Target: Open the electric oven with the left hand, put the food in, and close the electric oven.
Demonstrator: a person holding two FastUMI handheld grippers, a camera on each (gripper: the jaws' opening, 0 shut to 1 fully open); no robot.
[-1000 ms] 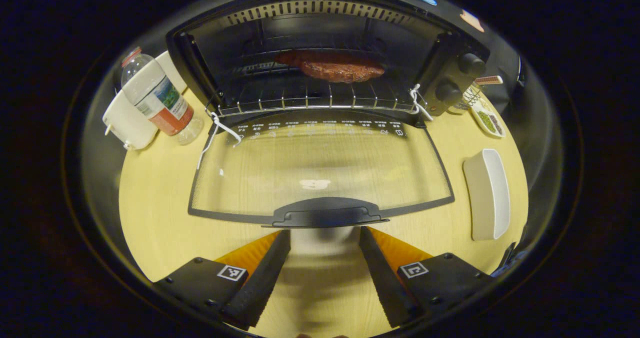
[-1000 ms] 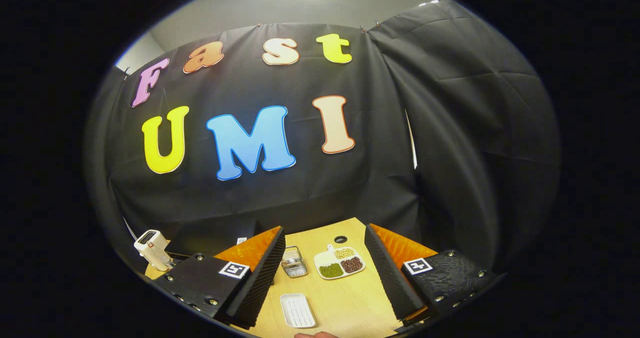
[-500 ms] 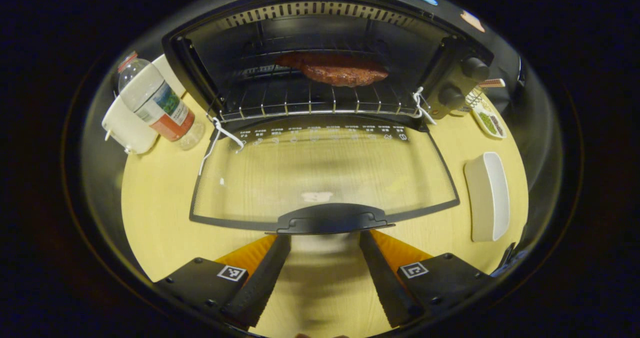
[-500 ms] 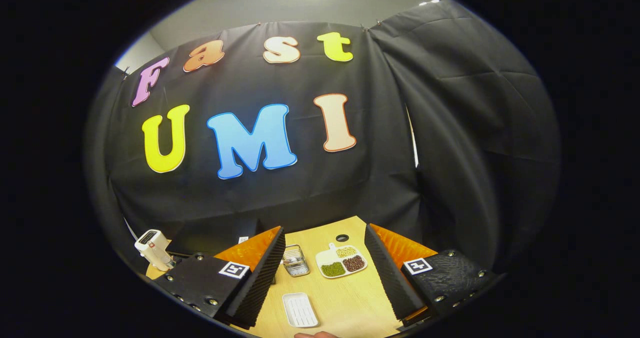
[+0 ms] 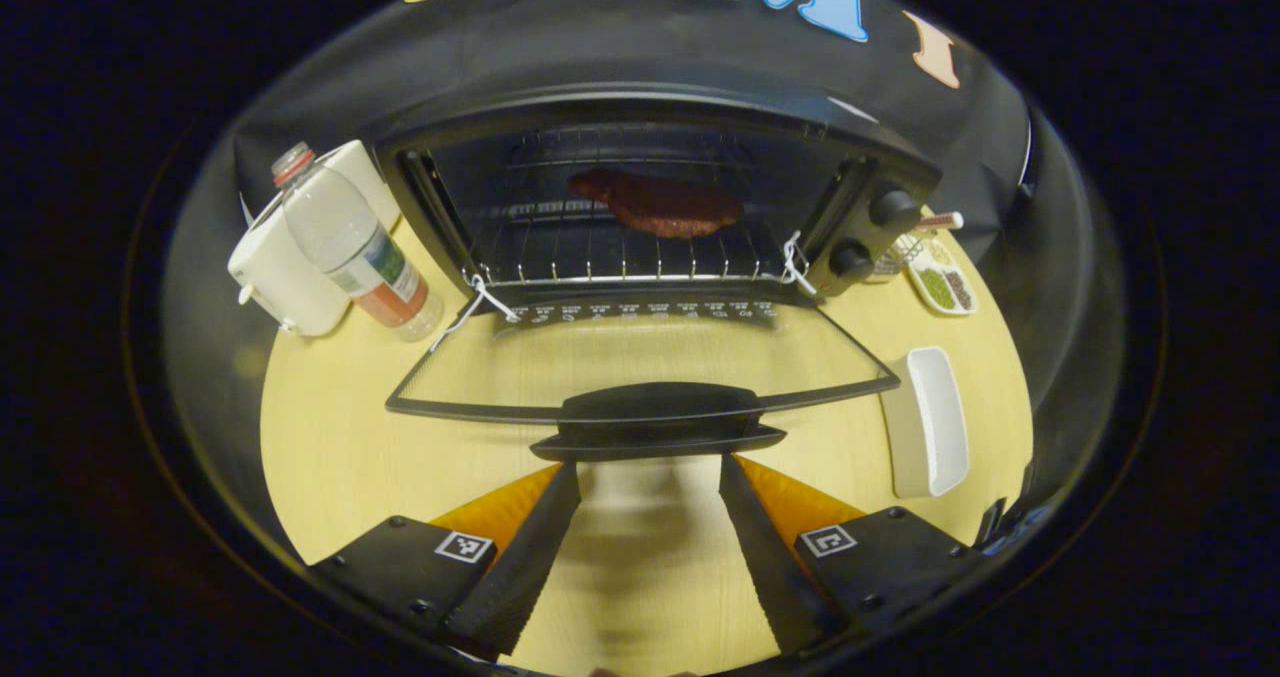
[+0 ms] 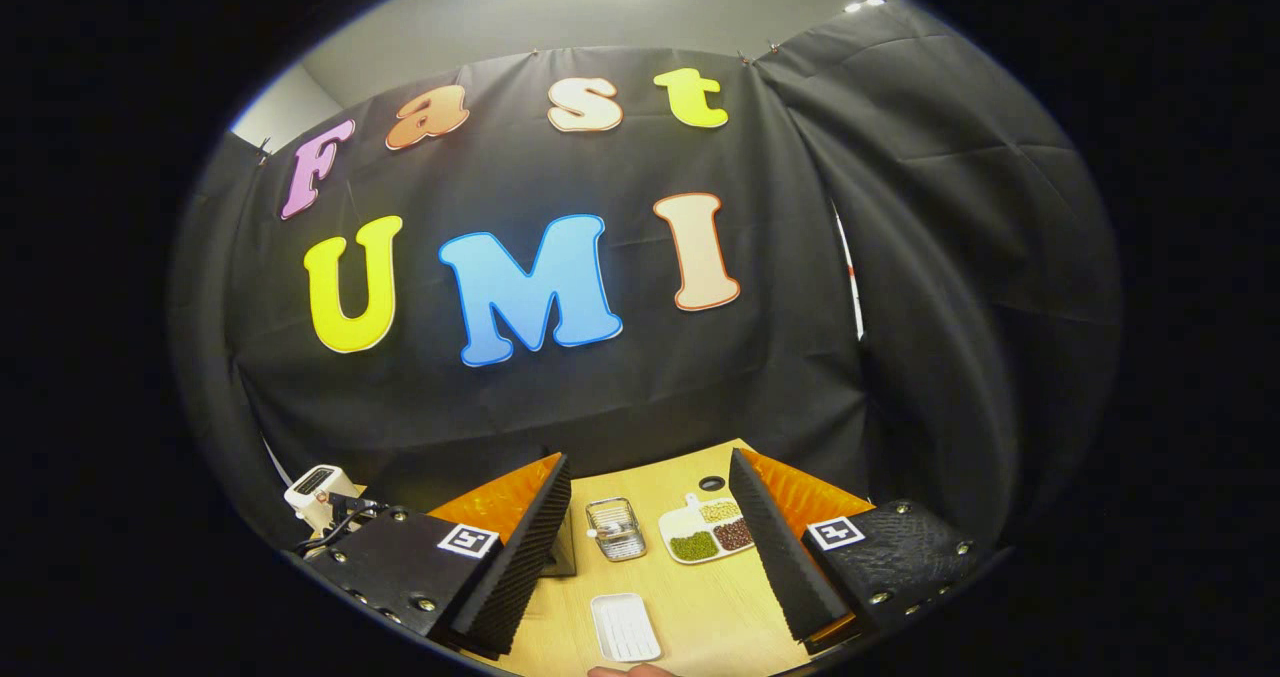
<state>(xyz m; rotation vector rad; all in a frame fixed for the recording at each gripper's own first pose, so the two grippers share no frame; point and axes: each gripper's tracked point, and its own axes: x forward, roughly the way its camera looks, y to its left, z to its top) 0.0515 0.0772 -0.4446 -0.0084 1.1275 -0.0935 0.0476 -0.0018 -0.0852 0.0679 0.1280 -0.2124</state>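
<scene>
The black electric oven (image 5: 880,172) stands open, its glass door (image 5: 640,362) folded down flat over the table. A brown slab of meat (image 5: 655,202) lies on the wire rack inside. My left gripper (image 5: 648,469) is open, its fingertips (image 5: 562,477) just short of the door's black handle (image 5: 648,422) and level with it, with nothing between them. My right gripper (image 6: 648,462) is open and empty, held above the table's far right part and facing the booth wall.
A plastic bottle (image 5: 350,242) and a white appliance (image 5: 280,272) stand left of the oven. A white rectangular dish (image 5: 930,422) lies to its right, also seen as the dish (image 6: 625,627). A divided plate of beans (image 6: 708,535) and a wire basket (image 6: 613,529) sit farther back.
My left gripper has dropped lower and tipped up, so the door looks flatter and the oven sits farther off. The right gripper view has shifted slightly. Both grippers stay open.
</scene>
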